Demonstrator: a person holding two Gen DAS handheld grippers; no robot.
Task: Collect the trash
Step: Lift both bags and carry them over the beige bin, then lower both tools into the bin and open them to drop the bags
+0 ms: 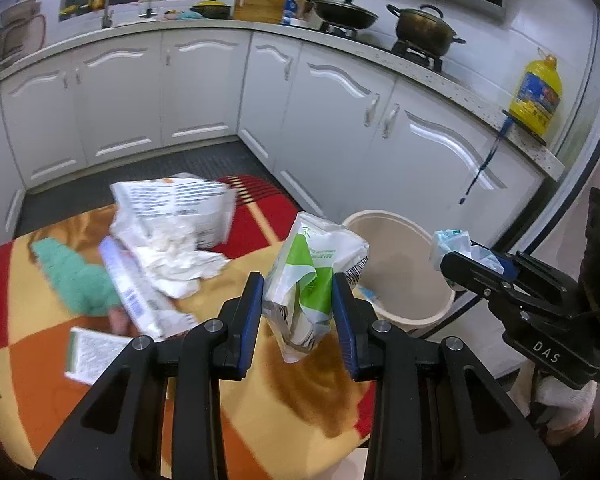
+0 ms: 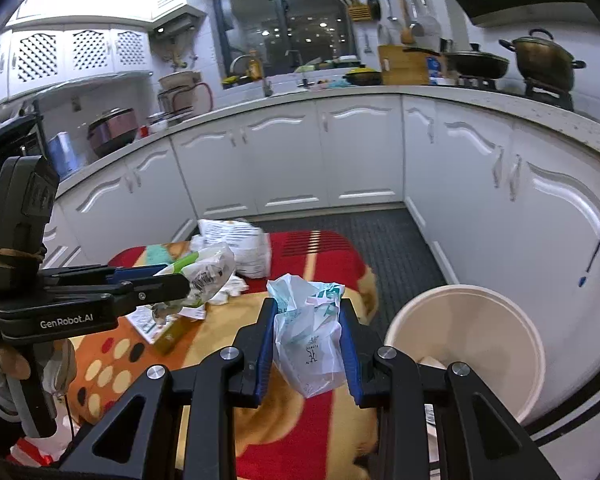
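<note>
My left gripper (image 1: pixel 298 286) is shut on a crumpled white and green wrapper (image 1: pixel 314 276), held above the patterned blanket (image 1: pixel 40 344). From the right wrist view this same gripper (image 2: pixel 180 280) shows at the left with the wrapper (image 2: pixel 208 270). My right gripper (image 2: pixel 309 316) is shut on a crumpled white and teal plastic bag (image 2: pixel 310 336). In the left wrist view it (image 1: pixel 474 262) hangs over the rim of the beige trash bin (image 1: pixel 404 304) with the bag (image 1: pixel 452 244). The bin (image 2: pixel 468 316) stands on the floor, right of the blanket.
More trash lies on the blanket: a big white printed bag (image 1: pixel 172 208), crumpled paper (image 1: pixel 176 264), a small carton (image 1: pixel 96 354), a green cloth (image 1: pixel 80 280). White cabinets (image 1: pixel 320 120) ring the dark floor (image 2: pixel 380 236). A yellow oil jug (image 1: pixel 534 92) stands on the counter.
</note>
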